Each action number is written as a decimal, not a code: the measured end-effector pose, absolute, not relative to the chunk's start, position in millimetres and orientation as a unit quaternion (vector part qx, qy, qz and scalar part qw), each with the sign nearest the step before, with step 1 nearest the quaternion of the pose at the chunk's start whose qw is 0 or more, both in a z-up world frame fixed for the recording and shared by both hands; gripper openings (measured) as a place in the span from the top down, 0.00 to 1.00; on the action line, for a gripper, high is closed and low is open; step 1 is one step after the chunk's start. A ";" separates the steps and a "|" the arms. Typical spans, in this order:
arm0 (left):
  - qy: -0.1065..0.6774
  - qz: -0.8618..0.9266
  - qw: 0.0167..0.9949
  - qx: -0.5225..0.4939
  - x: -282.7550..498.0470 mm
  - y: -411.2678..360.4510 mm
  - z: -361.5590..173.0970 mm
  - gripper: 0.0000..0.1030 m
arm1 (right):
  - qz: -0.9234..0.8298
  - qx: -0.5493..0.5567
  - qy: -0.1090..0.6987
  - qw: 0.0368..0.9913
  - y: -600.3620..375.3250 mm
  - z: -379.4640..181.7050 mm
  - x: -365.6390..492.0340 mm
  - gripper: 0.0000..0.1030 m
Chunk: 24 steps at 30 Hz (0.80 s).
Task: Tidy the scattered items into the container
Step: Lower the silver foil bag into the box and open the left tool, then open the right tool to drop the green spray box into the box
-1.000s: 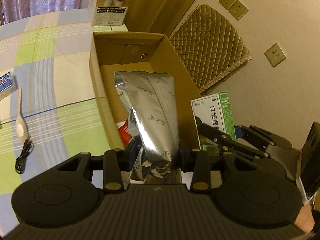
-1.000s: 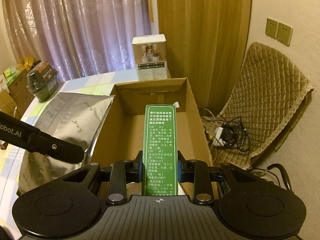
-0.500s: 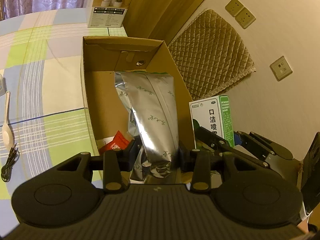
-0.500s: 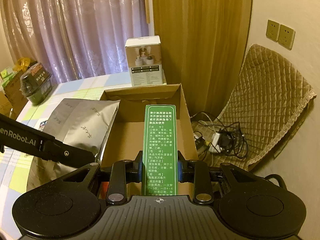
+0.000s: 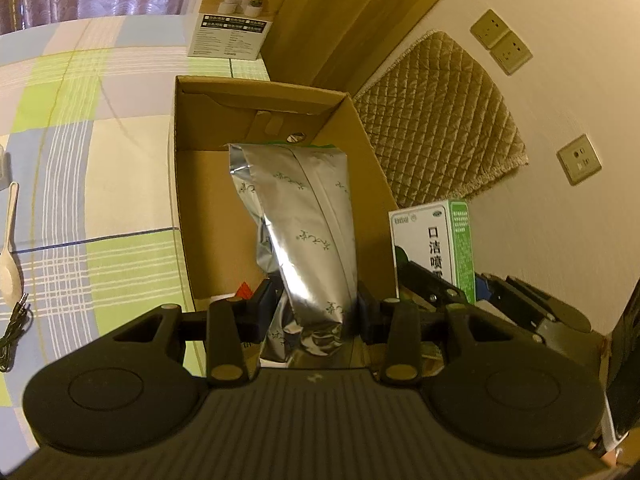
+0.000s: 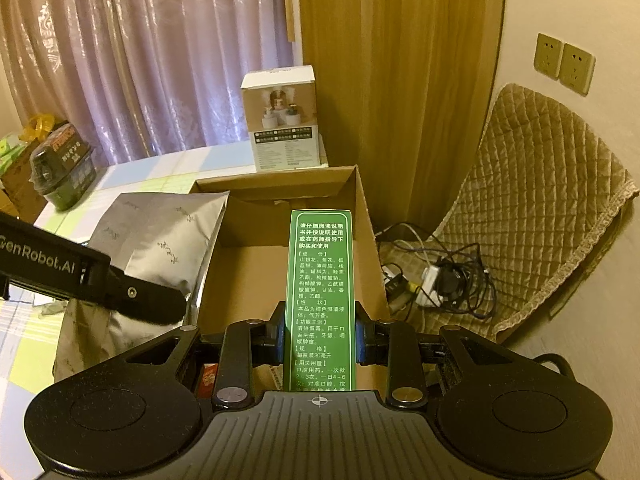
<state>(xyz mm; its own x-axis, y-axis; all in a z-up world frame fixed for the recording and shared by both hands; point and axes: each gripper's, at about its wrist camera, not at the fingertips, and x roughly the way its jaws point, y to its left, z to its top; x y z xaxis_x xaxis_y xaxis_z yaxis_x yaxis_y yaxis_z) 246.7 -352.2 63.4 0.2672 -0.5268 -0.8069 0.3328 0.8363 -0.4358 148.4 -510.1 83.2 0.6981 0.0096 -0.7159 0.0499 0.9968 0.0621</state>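
An open cardboard box stands at the table's right edge. My left gripper is shut on a silver foil pouch and holds it over the box's inside; the pouch also shows in the right wrist view. My right gripper is shut on a green and white medicine carton, upright above the box's near right side; the carton also shows in the left wrist view. A red packet lies on the box floor.
A white spoon and a black cable lie on the checked tablecloth at left. A white product box stands behind the cardboard box. A quilted chair and tangled cords are at right.
Both grippers have drawn back and risen a little with their items; the cardboard box now sits more central and farther off in both views. The pouch hangs over the box's inside.
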 end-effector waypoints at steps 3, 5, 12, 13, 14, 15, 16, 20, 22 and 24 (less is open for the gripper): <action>0.540 -0.269 0.792 -0.094 250.9 -353.6 61.8 0.66 | -0.012 0.040 0.389 0.920 -513.0 81.3 151.3 0.68; 0.540 -0.268 0.792 -0.094 252.8 -355.6 60.5 0.66 | -0.013 0.040 0.390 0.920 -514.6 79.4 152.4 0.68; 0.540 -0.268 0.792 -0.097 256.4 -359.6 56.8 0.66 | -0.015 0.043 0.392 0.919 -518.6 73.4 153.9 0.68; 0.541 -0.268 0.791 -0.098 257.2 -360.2 56.4 0.65 | -0.015 0.043 0.392 0.919 -518.6 73.4 153.8 0.68; 0.540 -0.269 0.792 -0.097 258.4 -361.4 56.2 0.64 | -0.016 0.043 0.393 0.918 -518.6 73.0 153.6 0.68; 0.537 -0.267 0.795 -0.093 259.4 -363.0 56.7 0.60 | -0.016 0.044 0.394 0.918 -519.1 72.2 153.6 0.68; 0.533 -0.265 0.799 -0.089 260.2 -364.1 57.7 0.45 | -0.016 0.045 0.394 0.918 -519.7 71.6 153.1 0.68; 0.517 -0.255 0.813 -0.081 262.2 -361.3 61.9 0.40 | -0.017 0.046 0.396 0.917 -521.3 68.4 152.9 0.68; 0.519 -0.253 0.812 -0.084 262.5 -356.9 61.0 0.40 | -0.016 0.048 0.397 0.916 -520.8 67.5 152.2 0.68; 0.519 -0.250 0.813 -0.085 261.5 -352.0 59.8 0.40 | -0.015 0.049 0.397 0.916 -519.1 67.3 151.8 0.68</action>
